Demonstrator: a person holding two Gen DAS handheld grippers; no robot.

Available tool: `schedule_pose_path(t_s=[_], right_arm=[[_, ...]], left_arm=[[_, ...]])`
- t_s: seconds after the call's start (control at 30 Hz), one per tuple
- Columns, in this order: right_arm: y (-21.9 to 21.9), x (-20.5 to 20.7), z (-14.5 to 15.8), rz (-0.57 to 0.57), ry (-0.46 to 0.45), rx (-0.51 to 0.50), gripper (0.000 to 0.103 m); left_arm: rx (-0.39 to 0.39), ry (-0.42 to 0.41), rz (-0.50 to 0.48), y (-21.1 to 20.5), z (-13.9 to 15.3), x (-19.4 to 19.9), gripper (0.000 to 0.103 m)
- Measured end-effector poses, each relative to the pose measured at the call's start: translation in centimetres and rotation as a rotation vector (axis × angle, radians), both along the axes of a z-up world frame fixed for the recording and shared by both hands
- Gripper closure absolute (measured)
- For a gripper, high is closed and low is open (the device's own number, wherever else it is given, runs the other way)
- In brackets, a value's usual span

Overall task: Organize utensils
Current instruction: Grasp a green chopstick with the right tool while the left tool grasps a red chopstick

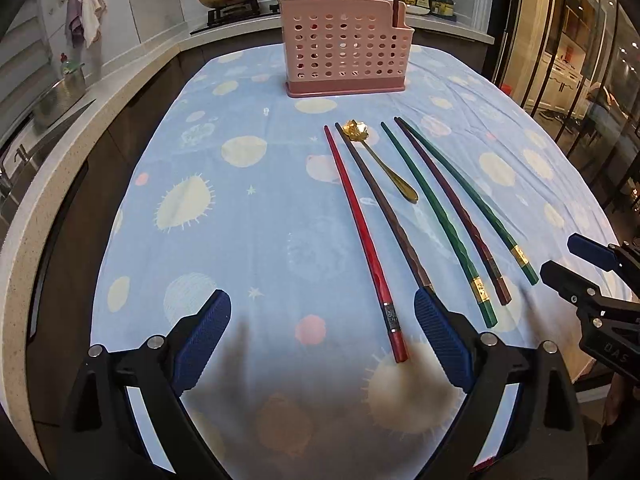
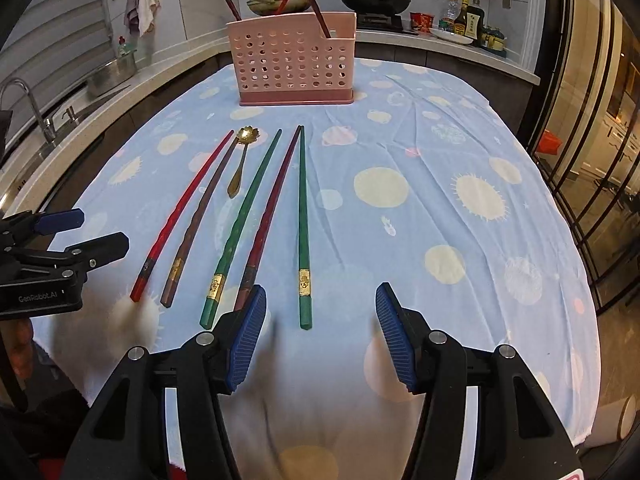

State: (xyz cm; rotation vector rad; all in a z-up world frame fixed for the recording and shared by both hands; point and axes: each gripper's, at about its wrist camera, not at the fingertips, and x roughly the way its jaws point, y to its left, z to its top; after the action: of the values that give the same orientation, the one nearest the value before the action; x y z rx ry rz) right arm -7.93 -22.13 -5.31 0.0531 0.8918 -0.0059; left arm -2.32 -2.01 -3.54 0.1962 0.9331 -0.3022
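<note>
Several chopsticks lie side by side on the blue cloth: a red one (image 1: pixel 362 236) (image 2: pixel 182 210), a brown one (image 1: pixel 384 212) (image 2: pixel 202 208), two green ones (image 1: pixel 434 216) (image 2: pixel 303 216) and a dark purple one (image 1: pixel 448 204) (image 2: pixel 272 208). A gold spoon (image 1: pixel 378 156) (image 2: pixel 240 160) rests between them. A pink perforated holder (image 1: pixel 344 52) (image 2: pixel 294 62) stands at the far end with a few chopsticks in it. My left gripper (image 1: pixel 322 340) is open above the red chopstick's near end. My right gripper (image 2: pixel 320 340) is open above the rightmost green chopstick's near end. Neither holds anything.
A kitchen counter (image 1: pixel 100 92) with a sink and faucet (image 2: pixel 24 104) curves along the left. Pans (image 2: pixel 374 0) and bottles (image 2: pixel 468 20) sit on the far counter. Glass doors (image 2: pixel 592 120) run along the right. The table edge (image 2: pixel 576 436) drops off at the near right.
</note>
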Motion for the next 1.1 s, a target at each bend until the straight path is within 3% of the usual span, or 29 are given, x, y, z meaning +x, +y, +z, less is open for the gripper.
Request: schedule_pose_path(t_s=[0.53,0.67,0.83,0.93,1.03,1.1], right_arm=[[0.3,0.4,-1.2,0.011,0.029,0.021,0.055],[0.3,0.8,-1.6,0.011,0.037,0.024,0.059],[0.3,1.2,-2.2,0.013,0.051,0.027,0.066],[0.4,1.4,-2.6,0.015,0.056,0.025,0.071],[0.5,1.5,-2.6,0.022,0.051,0.022,0.084],[0.4,1.6,-2.6,0.026,0.052,0.024,0.092]], left_arm=[[-0.007,0.068,-0.023,-0.3,-2.0,-0.6,0.016],[0.004,0.097,-0.019,-0.3,-3.2,-0.2,0.025],[0.017,0.072,-0.024,-0.7,-3.2,-0.4,0.029],[0.013,0.062,-0.048,-1.1,-3.0,-0.6,0.043],[0.005,0.059,-0.074,-1.5,-2.8,-0.9,0.06],[-0.008,0.065,-0.093,-1.7,-2.7,-1.0,0.079]])
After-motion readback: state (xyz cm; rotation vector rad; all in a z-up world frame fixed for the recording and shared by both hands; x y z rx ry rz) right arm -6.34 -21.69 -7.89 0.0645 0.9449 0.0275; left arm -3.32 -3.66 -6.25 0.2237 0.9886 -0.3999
